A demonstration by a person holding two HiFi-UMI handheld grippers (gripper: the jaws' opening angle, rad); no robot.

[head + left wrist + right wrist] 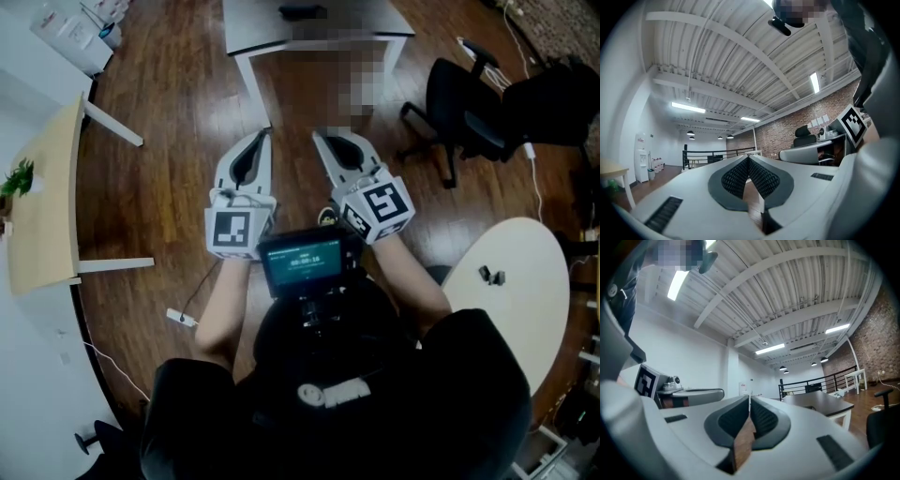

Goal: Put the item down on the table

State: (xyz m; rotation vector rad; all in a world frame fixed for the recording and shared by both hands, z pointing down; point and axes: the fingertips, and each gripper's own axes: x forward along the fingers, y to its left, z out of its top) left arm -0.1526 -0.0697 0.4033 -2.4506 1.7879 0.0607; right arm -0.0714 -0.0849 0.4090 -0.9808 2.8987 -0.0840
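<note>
Both grippers are held side by side in front of the person, jaws pointing forward over the wooden floor. My left gripper (265, 136) (748, 157) is shut, its ribbed pads meeting at the tips with nothing between them. My right gripper (318, 136) (750, 398) is shut too, and only the floor shows through the slit behind its tips. No item is held in either one. Ahead stands a grey table (361, 26) with a small dark object (302, 11) on its top.
A round white table (525, 309) with small dark items (491, 276) is at the right. Black office chairs (469, 103) stand at the far right. A wood-topped table (42, 216) with a plant (19, 178) is on the left. A cable and plug (181, 318) lie on the floor.
</note>
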